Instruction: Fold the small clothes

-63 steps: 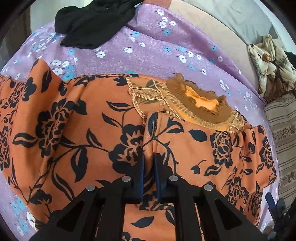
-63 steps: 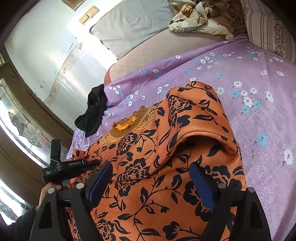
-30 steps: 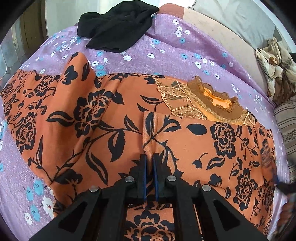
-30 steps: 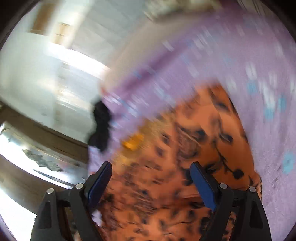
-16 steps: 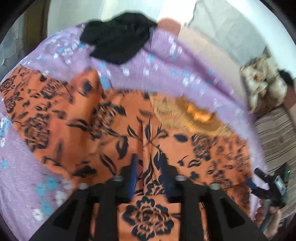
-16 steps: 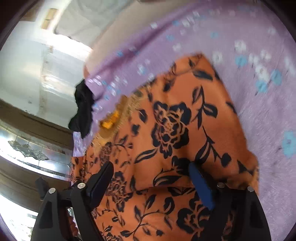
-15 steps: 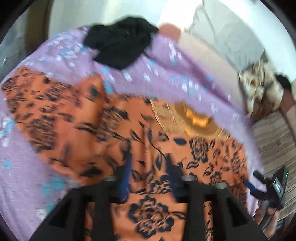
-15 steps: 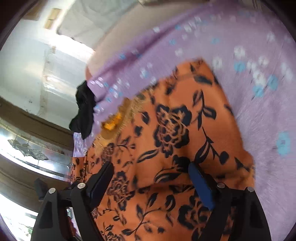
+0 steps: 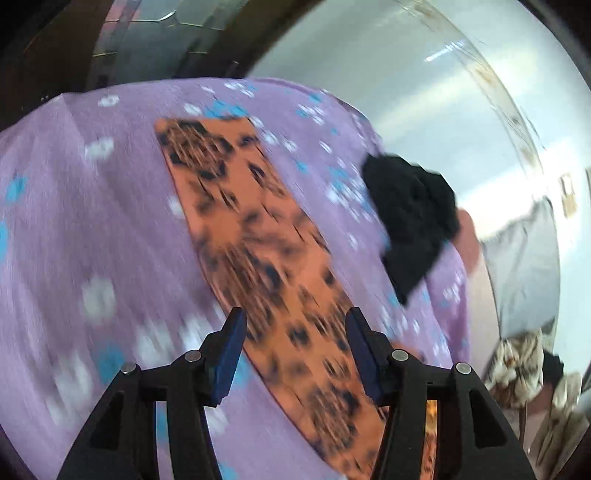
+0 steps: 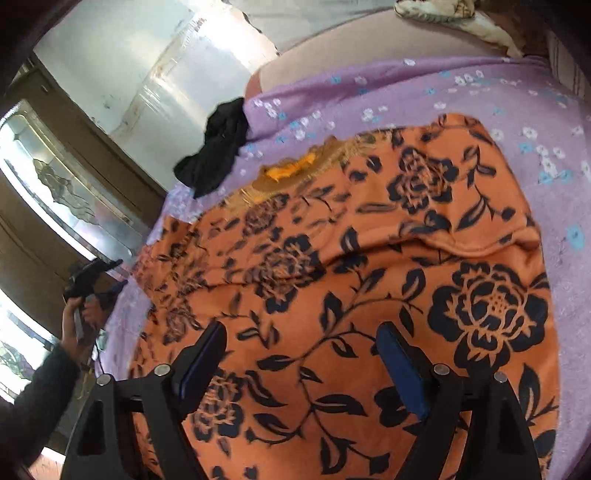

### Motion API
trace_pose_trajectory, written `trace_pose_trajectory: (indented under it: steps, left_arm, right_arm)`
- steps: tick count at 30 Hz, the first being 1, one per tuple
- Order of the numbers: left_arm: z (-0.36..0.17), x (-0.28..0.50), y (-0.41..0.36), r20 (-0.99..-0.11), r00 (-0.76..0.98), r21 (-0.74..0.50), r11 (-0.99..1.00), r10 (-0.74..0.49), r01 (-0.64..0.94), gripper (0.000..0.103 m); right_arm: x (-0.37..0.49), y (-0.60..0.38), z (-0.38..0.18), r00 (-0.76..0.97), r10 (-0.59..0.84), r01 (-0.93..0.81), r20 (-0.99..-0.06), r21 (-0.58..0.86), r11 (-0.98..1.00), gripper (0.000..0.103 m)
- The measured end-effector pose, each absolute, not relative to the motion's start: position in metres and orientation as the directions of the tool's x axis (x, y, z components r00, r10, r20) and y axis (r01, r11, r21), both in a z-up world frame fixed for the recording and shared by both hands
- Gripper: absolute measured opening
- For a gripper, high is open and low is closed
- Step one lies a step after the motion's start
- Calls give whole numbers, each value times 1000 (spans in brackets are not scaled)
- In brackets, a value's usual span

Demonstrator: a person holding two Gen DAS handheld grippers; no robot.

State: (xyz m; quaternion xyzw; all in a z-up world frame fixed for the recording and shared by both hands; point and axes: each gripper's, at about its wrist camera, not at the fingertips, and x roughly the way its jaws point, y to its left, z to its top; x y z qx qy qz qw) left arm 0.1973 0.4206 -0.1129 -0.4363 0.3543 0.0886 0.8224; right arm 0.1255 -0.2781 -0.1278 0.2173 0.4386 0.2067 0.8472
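Observation:
An orange garment with black flowers (image 10: pixel 369 280) lies spread on the purple flowered bedsheet (image 10: pixel 424 85), its yellow-lined collar (image 10: pixel 295 170) at the far side. One sleeve is folded over its body on the right. My right gripper (image 10: pixel 303 350) is open and empty just above the garment's near part. My left gripper (image 9: pixel 293 339) is open and empty over a long orange sleeve (image 9: pixel 255 236); this view is blurred. The left gripper also shows at the bed's left edge in the right wrist view (image 10: pixel 96 277).
A black cloth (image 9: pixel 410 218) lies crumpled at the far end of the sheet, also in the right wrist view (image 10: pixel 214 151). A grey pillow (image 9: pixel 524 266) and patterned bedding (image 10: pixel 454 14) lie beyond. A wooden door with glass (image 10: pixel 66 192) stands left.
My left gripper opened, let go of the garment's fold and swung left over the sleeve. My right gripper stayed open and drew back over the garment.

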Motion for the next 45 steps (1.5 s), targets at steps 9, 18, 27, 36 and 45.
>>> trace_pose_trajectory:
  steps: [9, 18, 27, 36, 45]
  left_arm:
    - [-117, 232, 481, -706, 708, -580, 594, -24, -558, 56]
    - [-136, 247, 492, -750, 660, -507, 604, 43, -615, 55]
    - [-126, 257, 494, -814, 570, -375, 647, 112, -664, 4]
    - [43, 215, 312, -506, 854, -171, 957, 120, -236, 4]
    - [91, 175, 46, -411, 857, -170, 950, -310, 262, 5]
  right_arm:
    - [131, -268, -135, 535, 509, -181, -674, 497, 848, 86]
    - [133, -266, -136, 538, 506, -191, -674, 487, 852, 86]
    - [133, -265, -137, 540, 503, -194, -675, 481, 855, 86]
    - [134, -269, -136, 548, 512, -177, -662, 507, 844, 86]
    - [126, -288, -132, 568, 540, -127, -621, 582, 803, 86]
